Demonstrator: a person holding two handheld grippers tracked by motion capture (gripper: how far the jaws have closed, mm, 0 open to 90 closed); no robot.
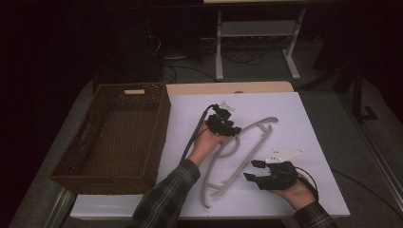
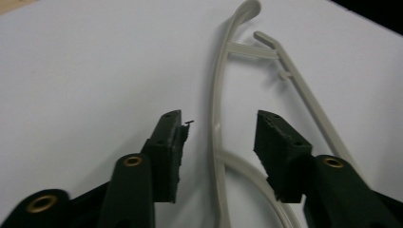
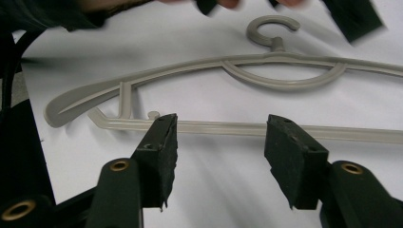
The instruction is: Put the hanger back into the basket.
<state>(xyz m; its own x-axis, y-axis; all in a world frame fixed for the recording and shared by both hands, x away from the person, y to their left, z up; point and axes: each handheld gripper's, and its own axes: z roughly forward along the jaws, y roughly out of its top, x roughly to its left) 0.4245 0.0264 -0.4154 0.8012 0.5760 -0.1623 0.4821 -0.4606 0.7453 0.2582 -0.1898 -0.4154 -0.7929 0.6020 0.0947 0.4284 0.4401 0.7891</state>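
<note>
A grey plastic hanger (image 1: 237, 152) lies flat on the white sheet (image 1: 304, 118) that covers the table, in the middle of it, with one end pointing away from the person and the other end near the front edge. To the left of the sheet stands a brown woven basket (image 1: 114, 137), well apart from the hanger.

The left gripper (image 1: 228, 124) is over the far part of the hanger, close to the hook. In the left gripper view its jaws stand apart, and the curved arm of the hanger (image 2: 216, 118) runs between them, but the pads (image 2: 171, 142) do not press on it. The hanger rests on the sheet.

The right gripper (image 1: 254, 170) is beside the near part of the hanger, on its right side. In the right gripper view its jaws are also apart, with nothing between them; the straight bar of the hanger (image 3: 223, 127) lies just behind the pads (image 3: 164, 147), and the hook (image 3: 273, 28) is farther away.
</note>
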